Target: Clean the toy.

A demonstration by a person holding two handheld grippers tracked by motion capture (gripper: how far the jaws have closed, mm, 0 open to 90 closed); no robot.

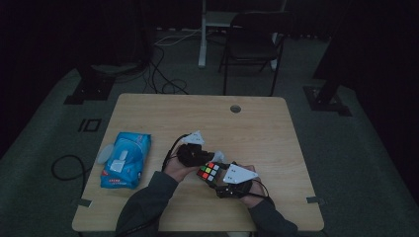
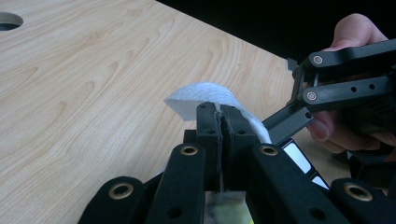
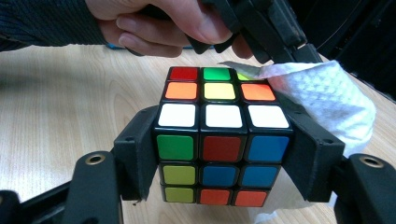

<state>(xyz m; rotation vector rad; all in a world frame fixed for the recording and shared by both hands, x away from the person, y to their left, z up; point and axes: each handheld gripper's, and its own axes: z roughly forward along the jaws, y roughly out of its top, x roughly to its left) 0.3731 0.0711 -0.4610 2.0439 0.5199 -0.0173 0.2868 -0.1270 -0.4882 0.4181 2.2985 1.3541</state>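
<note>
A scrambled Rubik's cube (image 3: 219,140) sits clamped between the two black jaws of my right gripper (image 3: 219,154), held a little above the wooden table (image 1: 163,113). In the high view the cube (image 1: 209,171) is near the table's front middle, with the right gripper (image 1: 213,176) coming in from the right. My left gripper (image 2: 220,116) is shut on a folded white wipe (image 2: 205,93). The wipe (image 3: 327,98) rests against the cube's upper right corner, with the left gripper (image 3: 299,53) above it. The wipe (image 1: 218,157) is a small pale patch beside the cube.
A blue pack of wet wipes (image 1: 126,159) lies at the table's left side. A round cable hole (image 1: 235,108) is near the far edge. Beyond the table stand a dark folding chair (image 1: 252,44) and floor cables (image 1: 163,74).
</note>
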